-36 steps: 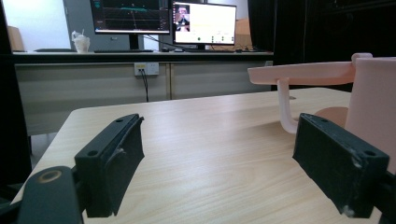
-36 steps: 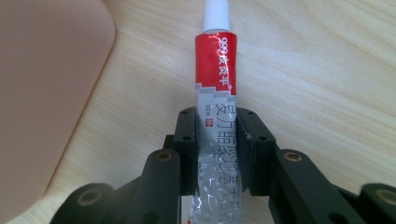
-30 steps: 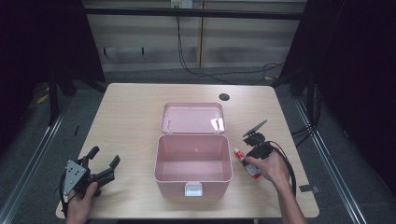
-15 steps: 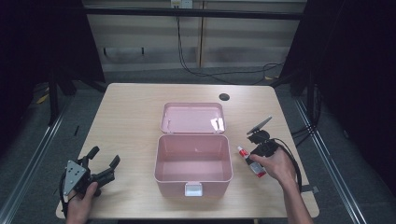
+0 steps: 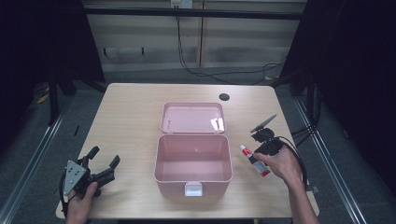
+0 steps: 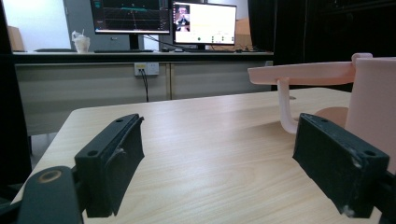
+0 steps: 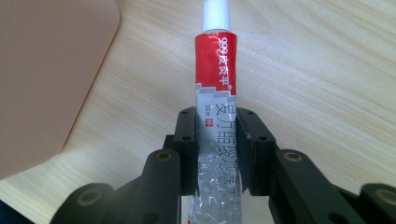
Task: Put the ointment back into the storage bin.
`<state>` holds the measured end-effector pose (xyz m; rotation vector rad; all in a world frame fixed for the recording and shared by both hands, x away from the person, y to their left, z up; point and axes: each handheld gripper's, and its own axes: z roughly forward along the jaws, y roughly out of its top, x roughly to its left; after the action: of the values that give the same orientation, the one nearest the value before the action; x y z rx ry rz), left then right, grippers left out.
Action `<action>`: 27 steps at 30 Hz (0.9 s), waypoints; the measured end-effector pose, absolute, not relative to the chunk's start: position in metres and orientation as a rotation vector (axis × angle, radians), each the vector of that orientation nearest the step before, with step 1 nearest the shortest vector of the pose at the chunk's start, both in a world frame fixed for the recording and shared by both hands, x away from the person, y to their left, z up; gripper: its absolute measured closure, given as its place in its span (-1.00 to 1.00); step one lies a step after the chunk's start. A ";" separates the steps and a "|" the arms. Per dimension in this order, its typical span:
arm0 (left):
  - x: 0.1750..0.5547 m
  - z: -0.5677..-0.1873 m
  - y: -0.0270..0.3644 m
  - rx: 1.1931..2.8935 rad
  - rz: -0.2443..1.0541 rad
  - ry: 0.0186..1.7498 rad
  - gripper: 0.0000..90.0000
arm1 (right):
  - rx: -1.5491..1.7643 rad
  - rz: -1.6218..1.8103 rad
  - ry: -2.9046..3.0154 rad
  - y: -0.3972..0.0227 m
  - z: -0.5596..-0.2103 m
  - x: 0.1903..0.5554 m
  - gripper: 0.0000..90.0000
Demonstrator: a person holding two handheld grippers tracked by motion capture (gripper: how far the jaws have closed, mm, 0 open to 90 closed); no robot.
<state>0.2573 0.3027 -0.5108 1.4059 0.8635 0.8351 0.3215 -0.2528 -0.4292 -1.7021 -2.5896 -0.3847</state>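
**Ointment tube clamped beside the open pink box**

The right gripper [image 7: 218, 140] is squeezing a red-and-silver ointment tube [image 7: 217, 88] across its silver lower half, white cap pointing away from the hand, likely so it can go into the box cap first. The tube is sitting just beside the open pink storage box [image 5: 193, 158], at its right wall, low over the wooden table [image 5: 126, 121]. The left gripper [image 6: 219, 163] is resting near the table's left corner, jaws spread wide around nothing, apparently waiting
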 end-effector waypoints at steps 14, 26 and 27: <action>0.257 -0.511 0.303 1.406 0.835 0.864 -0.65 | -1.687 -0.456 -2.628 -0.259 -0.406 0.317 0.59; 0.257 -0.511 0.303 1.410 0.837 0.863 -0.65 | -1.717 -0.604 -2.650 -0.263 -0.386 0.313 0.59; 0.257 -0.511 0.303 1.405 0.836 0.864 -0.65 | -1.713 -0.618 -2.650 -0.264 -0.385 0.312 0.59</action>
<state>0.2573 0.3027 -0.5108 1.4052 0.8645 0.8357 0.3124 -0.2639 -0.3847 -1.7127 -2.6496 -0.6184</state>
